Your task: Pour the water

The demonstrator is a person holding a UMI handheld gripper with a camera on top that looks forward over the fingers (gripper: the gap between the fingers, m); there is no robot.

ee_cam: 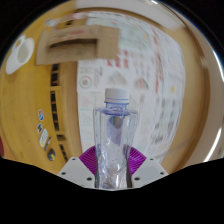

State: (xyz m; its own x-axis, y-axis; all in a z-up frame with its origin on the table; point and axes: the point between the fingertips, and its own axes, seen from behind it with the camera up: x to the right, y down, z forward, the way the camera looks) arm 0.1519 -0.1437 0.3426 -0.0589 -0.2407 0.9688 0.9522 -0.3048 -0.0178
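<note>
We see a clear plastic bottle (114, 140) standing upright between the two fingers of the tool (113, 172), its white cap (117, 96) on top and its lower body running down between the purple pads (93, 160) (they show at either side of it, tight against its wall). The tool looks clamped on the bottle, with both pads pressing on its sides and no gap that we can make out. Inside the bottle we can tell only that it is transparent; the water level is not clear to us. Beyond the bottle lies a wooden desk (45, 95), and on it, farther off and spreading to the right, a large white sheet (125, 65) printed with rows of small pictures and text too small to read. At the far left of the desk rests a brown cardboard box (75, 42), and just left of it sits a white round object (17, 55) that we cannot identify.
</note>
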